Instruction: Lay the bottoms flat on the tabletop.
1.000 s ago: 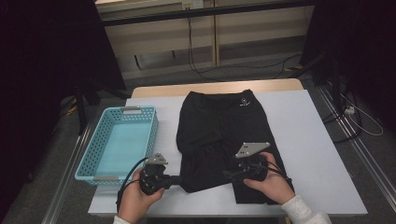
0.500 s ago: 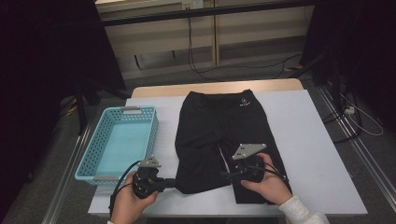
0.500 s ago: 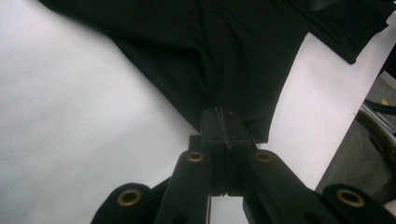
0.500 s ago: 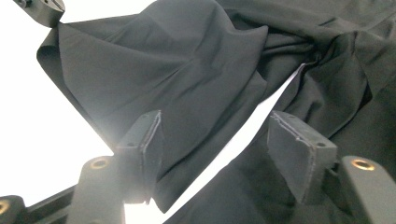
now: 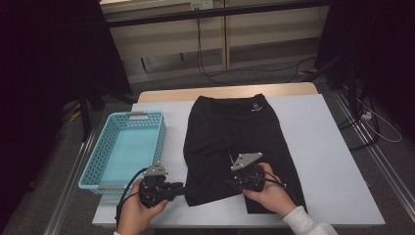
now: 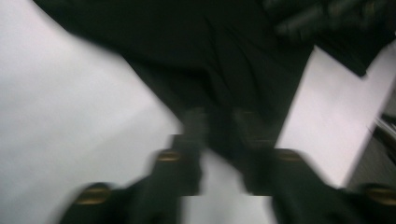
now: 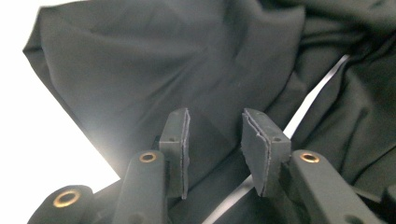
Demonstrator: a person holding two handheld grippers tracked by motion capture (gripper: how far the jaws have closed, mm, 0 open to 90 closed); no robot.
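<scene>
- Black shorts (image 5: 234, 142) lie flat near the table's (image 5: 333, 147) front edge
- Left gripper (image 5: 180, 187), jaws just parted, has let the hem go
- Right gripper (image 5: 229, 182), partly open, has been closing over cloth, gripping nothing yet

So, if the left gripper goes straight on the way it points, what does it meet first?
Most likely the black shorts: the left gripper points at their near left corner, with cloth right before its parted jaws. Whether it touches already is unclear; that view is blurred.

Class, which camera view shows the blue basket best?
The high view: the blue basket sits whole at the table's left. The two gripper views show black shorts and table instead.
</scene>
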